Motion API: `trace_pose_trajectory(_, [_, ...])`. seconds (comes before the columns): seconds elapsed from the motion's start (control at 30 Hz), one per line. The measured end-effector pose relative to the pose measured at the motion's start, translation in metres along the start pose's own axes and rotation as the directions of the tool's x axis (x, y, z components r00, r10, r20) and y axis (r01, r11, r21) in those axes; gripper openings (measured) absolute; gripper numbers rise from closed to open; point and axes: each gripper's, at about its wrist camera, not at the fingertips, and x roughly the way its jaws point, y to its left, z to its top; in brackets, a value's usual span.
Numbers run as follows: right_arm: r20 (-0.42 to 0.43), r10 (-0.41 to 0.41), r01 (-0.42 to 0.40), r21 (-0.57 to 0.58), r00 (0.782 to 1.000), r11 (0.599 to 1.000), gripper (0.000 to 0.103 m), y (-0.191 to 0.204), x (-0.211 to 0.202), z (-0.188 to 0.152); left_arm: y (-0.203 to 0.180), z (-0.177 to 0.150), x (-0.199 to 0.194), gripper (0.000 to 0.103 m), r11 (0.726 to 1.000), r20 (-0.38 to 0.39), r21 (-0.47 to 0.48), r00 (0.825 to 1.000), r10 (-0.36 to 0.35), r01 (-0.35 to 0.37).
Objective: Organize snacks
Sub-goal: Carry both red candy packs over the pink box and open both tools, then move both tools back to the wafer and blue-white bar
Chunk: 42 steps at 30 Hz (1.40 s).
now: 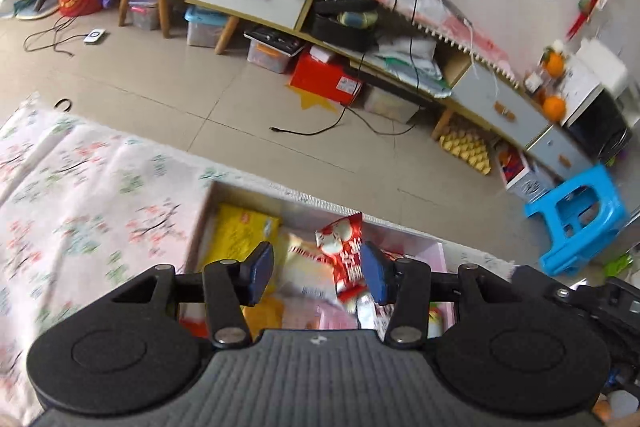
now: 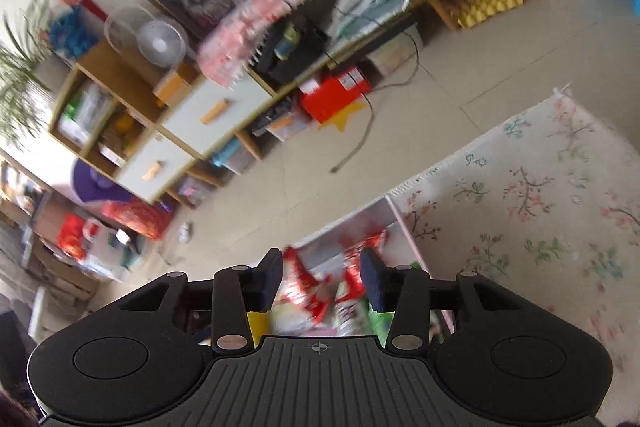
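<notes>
The snack box (image 1: 208, 223) sits at the far edge of my floral worktop (image 1: 80, 187), holding a yellow pack (image 1: 240, 235) and a red packet (image 1: 344, 251). My left tool (image 1: 316, 273) and right tool (image 2: 320, 277) both hover spread, pinching nothing.

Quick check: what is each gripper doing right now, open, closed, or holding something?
Left gripper: open, holding nothing; a red snack packet sits in the box beyond its fingers.
Right gripper: open, nothing gripped; blurred red snack packets lie below.
</notes>
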Motion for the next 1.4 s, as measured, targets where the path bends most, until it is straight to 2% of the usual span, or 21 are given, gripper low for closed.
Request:
trace_pose_trajectory(0.07, [0.009,0.015,-0.015,0.001,1.000,1.000,0.047,0.009,-0.029,-0.007,0.002,-0.005,-0.026,0.049,1.000,0.002,-0.025,1.000,-0.009,0.009])
trace_pose_trajectory(0.13, [0.018,0.015,-0.014,-0.024,1.000,1.000,0.057,0.020,-0.057,-0.020,0.000,-0.013,-0.050,0.053,1.000,0.000,-0.030,1.000,0.001,-0.001])
trace_pose_trajectory(0.2, [0.036,0.008,-0.007,-0.029,0.999,1.000,0.061,0.027,-0.086,-0.037,-0.006,-0.020,-0.068,0.059,0.999,-0.005,-0.019,1.000,0.027,-0.027])
trace_pose_trajectory(0.27, [0.082,0.031,-0.029,-0.025,0.996,0.999,0.061,0.030,-0.121,-0.061,-0.009,-0.027,-0.081,0.068,0.998,-0.009,-0.051,1.000,0.023,-0.024])
trace_pose_trajectory(0.33, [0.107,0.055,-0.050,-0.045,0.993,0.998,0.077,0.035,-0.147,-0.082,-0.010,-0.040,-0.094,0.072,0.997,0.004,-0.072,1.000,-0.008,0.008])
trace_pose_trajectory(0.4, [0.095,0.049,-0.040,-0.096,0.994,0.995,0.087,0.039,-0.157,-0.102,-0.016,-0.058,-0.103,0.081,1.000,0.018,-0.015,1.000,0.014,-0.013])
trace_pose_trajectory(0.43, [0.078,0.036,-0.025,-0.134,0.996,0.991,0.087,0.039,-0.157,-0.112,-0.019,-0.069,-0.104,0.086,0.998,0.026,0.032,0.998,0.053,-0.053])
trace_pose_trajectory(0.53, [0.000,-0.040,0.038,-0.251,0.999,0.967,0.087,0.032,-0.133,-0.136,-0.016,-0.096,-0.097,0.086,0.972,0.036,0.150,0.983,0.180,-0.183])
trace_pose_trajectory(0.6, [-0.071,-0.133,0.107,-0.291,0.989,0.951,0.087,0.024,-0.116,-0.141,-0.009,-0.101,-0.093,0.086,0.952,0.057,0.190,0.971,0.232,-0.239])
trace_pose_trajectory(0.73, [-0.066,-0.132,0.105,-0.312,0.989,0.944,0.087,0.018,-0.113,-0.135,-0.007,-0.108,-0.092,0.089,0.900,0.145,0.262,0.936,0.319,-0.348])
trace_pose_trajectory(0.77, [-0.069,-0.153,0.124,-0.316,0.986,0.941,0.087,0.015,-0.110,-0.135,-0.008,-0.107,-0.091,0.089,0.894,0.149,0.274,0.934,0.325,-0.355])
trace_pose_trajectory(0.87, [-0.085,-0.210,0.174,-0.312,0.974,0.934,0.087,0.011,-0.099,-0.140,-0.010,-0.103,-0.091,0.089,0.896,0.148,0.287,0.940,0.308,-0.339])
trace_pose_trajectory(1.03, [-0.091,-0.217,0.175,-0.342,0.972,0.923,0.087,0.005,-0.099,-0.141,-0.006,-0.109,-0.094,0.090,0.889,0.157,0.309,0.940,0.304,-0.339])
trace_pose_trajectory(1.13, [-0.063,-0.256,0.224,-0.319,0.965,0.921,0.087,-0.002,-0.101,-0.136,-0.003,-0.108,-0.095,0.090,0.888,0.162,0.299,0.935,0.314,-0.350])
trace_pose_trajectory(1.27, [-0.058,-0.243,0.217,-0.282,0.968,0.935,0.087,-0.006,-0.104,-0.134,-0.003,-0.115,-0.098,0.090,0.882,0.174,0.301,0.930,0.322,-0.362])
trace_pose_trajectory(1.4, [-0.084,-0.257,0.220,-0.310,0.963,0.925,0.087,0.000,-0.095,-0.141,0.000,-0.117,-0.095,0.090,0.880,0.164,0.314,0.933,0.321,-0.357])
